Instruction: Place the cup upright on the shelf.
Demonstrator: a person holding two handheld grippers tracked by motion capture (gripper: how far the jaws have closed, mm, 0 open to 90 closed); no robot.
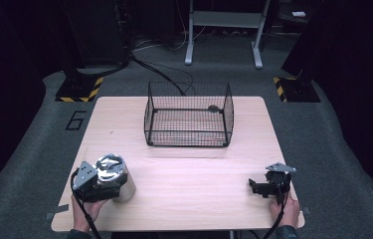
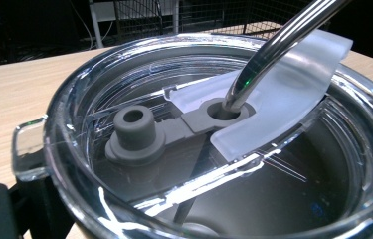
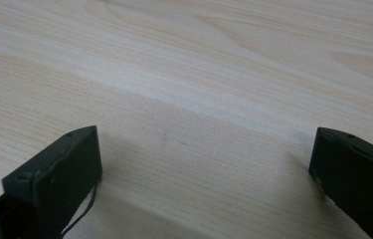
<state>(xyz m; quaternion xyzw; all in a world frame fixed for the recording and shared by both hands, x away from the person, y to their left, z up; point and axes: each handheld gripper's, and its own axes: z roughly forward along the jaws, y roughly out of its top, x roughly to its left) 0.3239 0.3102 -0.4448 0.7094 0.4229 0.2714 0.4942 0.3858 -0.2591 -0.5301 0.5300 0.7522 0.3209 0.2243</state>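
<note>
Steel tumbler w/ clear lid, left tool against it.

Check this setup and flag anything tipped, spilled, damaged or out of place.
Nothing stands out. The steel tumbler stands upright at the left tool, its clear lid seated and metal straw through its hole. The wire basket sits square, and the table looks dry.

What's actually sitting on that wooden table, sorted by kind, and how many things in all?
Steel tumbler with clear lid and metal straw: 1
Black wire basket: 1
Handheld grippers: 2, the left gripper against the tumbler, the right gripper over bare table
Total: 4
</note>
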